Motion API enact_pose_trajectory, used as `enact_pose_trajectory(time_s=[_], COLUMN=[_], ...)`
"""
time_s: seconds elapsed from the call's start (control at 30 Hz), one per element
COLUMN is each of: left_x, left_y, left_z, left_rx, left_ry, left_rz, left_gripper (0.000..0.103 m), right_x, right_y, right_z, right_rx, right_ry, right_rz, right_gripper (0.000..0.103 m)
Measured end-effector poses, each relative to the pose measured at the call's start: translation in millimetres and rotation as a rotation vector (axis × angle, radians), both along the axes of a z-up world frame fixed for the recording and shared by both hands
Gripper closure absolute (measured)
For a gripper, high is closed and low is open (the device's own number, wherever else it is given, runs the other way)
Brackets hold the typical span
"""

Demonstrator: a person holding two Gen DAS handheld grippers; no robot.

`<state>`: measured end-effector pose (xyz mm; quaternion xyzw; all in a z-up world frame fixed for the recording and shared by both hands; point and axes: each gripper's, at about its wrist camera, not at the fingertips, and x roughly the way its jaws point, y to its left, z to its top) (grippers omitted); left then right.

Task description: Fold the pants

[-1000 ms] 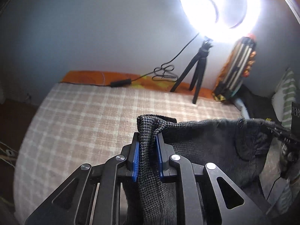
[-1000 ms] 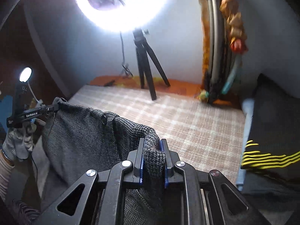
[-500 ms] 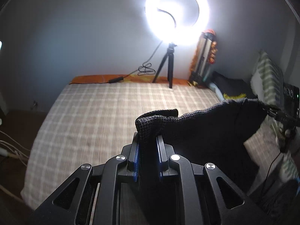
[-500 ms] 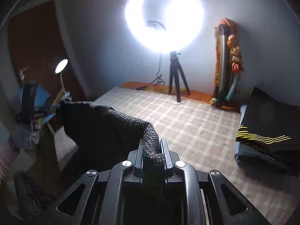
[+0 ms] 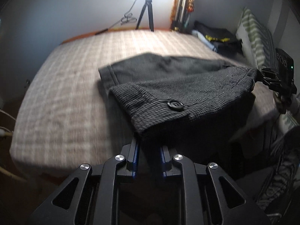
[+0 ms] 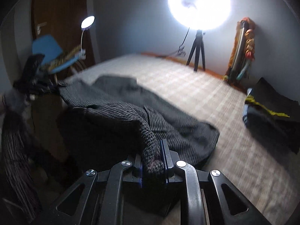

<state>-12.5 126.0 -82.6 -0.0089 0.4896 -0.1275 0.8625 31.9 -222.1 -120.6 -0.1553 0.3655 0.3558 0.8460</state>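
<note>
Pants (image 5: 180, 86): grey knit, legs spread over checked bed (image 5: 61, 86), waistband held off near edge.
Left gripper (image 5: 148, 146): fingers pinching waistband corner by button (image 5: 175, 104).
Right gripper (image 6: 152, 161): fingers pinching opposite corner.
Handling advice: keep waistband taut, lower both corners level, smooth before releasing.

- Home bedroom: bed (image 5: 61, 86) w/ plaid cover
- Folded clothes (image 6: 271, 112) at bed's right edge
- Ring light (image 6: 199, 5) on tripod at far edge
- Wooden door (image 6: 56, 18), desk lamp (image 6: 87, 23)
</note>
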Motion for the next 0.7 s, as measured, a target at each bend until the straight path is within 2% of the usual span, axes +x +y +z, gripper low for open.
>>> enact_pose_trajectory(time_s=[0.1, 0.17, 0.2, 0.3, 0.4, 0.53, 0.63, 0.7], left_x=[-13, -20, -21, -20, -7, 22, 45, 59], left_y=[3, 7, 10, 18, 12, -13, -47, -73], left_z=[0, 6, 9, 21, 33, 34, 26, 18], left_rx=[-0.012, -0.027, -0.031, -0.043, -0.031, -0.038, -0.045, -0.048], left_ry=[0.018, 0.025, 0.020, -0.014, -0.068, -0.092, -0.095, -0.088], left_rz=[-0.010, -0.005, -0.002, 0.019, 0.015, -0.027, -0.073, -0.112], left_gripper=[0.081, 0.071, 0.069, 0.069, 0.069, 0.069, 0.069, 0.069], right_x=[-8, -17, -19, -19, -17, -14, -6, 8], right_y=[-7, -10, -10, -15, -26, -49, -66, -75], right_z=[-11, -18, -21, -29, -25, -1, 15, 18], right_rx=[-0.027, -0.076, -0.094, -0.130, -0.102, 0.040, 0.196, 0.280], right_ry=[0.015, 0.001, 0.007, 0.047, 0.077, 0.105, 0.127, 0.154], right_rz=[0.007, 0.026, 0.033, 0.032, -0.009, -0.057, -0.116, -0.169], right_gripper=[0.087, 0.085, 0.084, 0.077, 0.070, 0.061, 0.039, 0.033])
